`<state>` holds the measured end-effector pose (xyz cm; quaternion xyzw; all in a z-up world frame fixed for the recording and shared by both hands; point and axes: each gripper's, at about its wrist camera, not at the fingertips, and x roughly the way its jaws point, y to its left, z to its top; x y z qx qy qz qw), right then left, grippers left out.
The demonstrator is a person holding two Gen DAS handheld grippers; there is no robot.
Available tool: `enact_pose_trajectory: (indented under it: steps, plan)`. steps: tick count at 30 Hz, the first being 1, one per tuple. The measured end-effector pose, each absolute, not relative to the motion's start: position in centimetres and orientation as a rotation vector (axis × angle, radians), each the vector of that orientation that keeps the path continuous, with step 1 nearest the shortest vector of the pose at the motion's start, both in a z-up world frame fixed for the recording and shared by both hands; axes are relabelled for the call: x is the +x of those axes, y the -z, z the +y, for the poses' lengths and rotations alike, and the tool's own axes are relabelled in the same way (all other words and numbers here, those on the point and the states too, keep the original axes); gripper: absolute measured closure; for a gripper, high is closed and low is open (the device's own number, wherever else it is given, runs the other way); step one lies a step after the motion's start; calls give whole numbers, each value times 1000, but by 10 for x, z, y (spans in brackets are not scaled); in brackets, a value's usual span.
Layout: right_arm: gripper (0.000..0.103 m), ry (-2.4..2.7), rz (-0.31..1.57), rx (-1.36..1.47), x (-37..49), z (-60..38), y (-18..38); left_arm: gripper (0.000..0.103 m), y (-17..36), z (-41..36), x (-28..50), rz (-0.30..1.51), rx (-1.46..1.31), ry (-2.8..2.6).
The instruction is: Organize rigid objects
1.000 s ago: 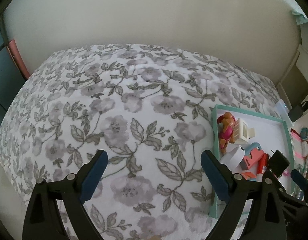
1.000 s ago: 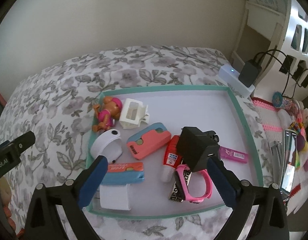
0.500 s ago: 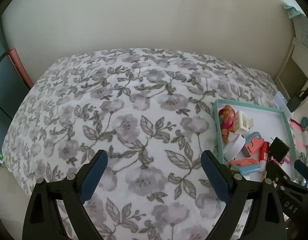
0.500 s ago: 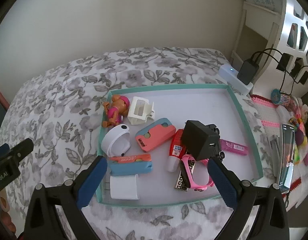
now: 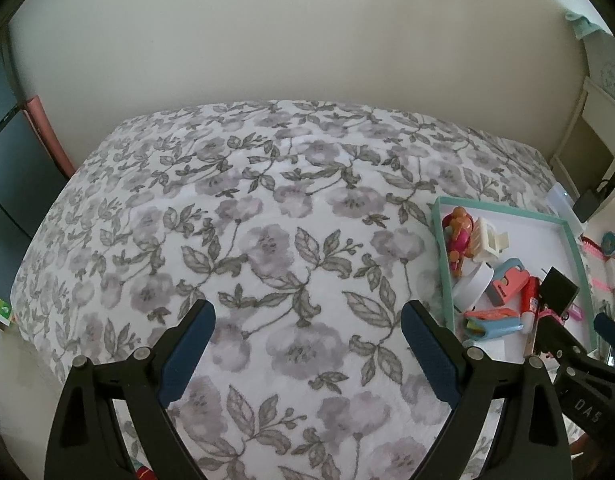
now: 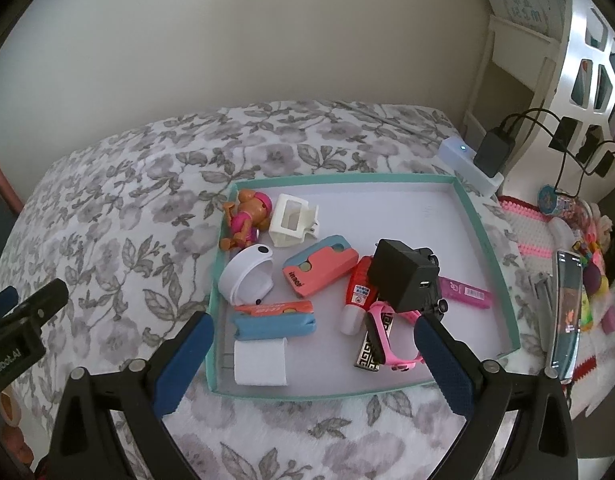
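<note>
— Toys and gadgets, where are they?
— Clustered in the teal tray (image 6: 483, 236) on the floral bedspread (image 5: 267, 220), contained for sorting.
— Grippers?
— Left gripper (image 5: 307, 348) and right gripper (image 6: 313, 354) both gape, empty, hovering.

A home bedroom around me, bed under a grey floral bedspread (image 5: 267, 240), plain cream wall (image 5: 287, 40) behind, white shelving (image 6: 587, 60) to my right, chargers plugged into a power strip (image 6: 467, 160), toys beside it
</note>
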<state>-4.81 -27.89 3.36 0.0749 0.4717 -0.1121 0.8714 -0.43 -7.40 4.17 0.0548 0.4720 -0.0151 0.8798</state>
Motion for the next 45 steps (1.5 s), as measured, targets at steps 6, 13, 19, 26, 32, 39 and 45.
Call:
enact_pose_trajectory:
  steps: [6,13,19,26,32,39,45]
  plan:
    - [1,232,981,152,-50,-276,-36,9,-41,-73,-9,982,133,25]
    - [1,233,977,152,-52,-275,-38,9,-41,-72,-11,979,151,21]
    - [1,229,978,146,-52,-275,-39,9,-39,-74,-11,985,160,19]
    - [1,225,984,132,-50,-272,-37,9,-36,-74,-10,988,168,14]
    - [1,222,988,124,-48,-270,-36,9,-35,-72,-8,988,177,11]
    - [1,223,991,125,-48,-271,-36,9,-34,-72,-8,988,176,12]
    - [1,223,991,124,-48,-270,-36,9,-33,-68,-6,996,172,8]
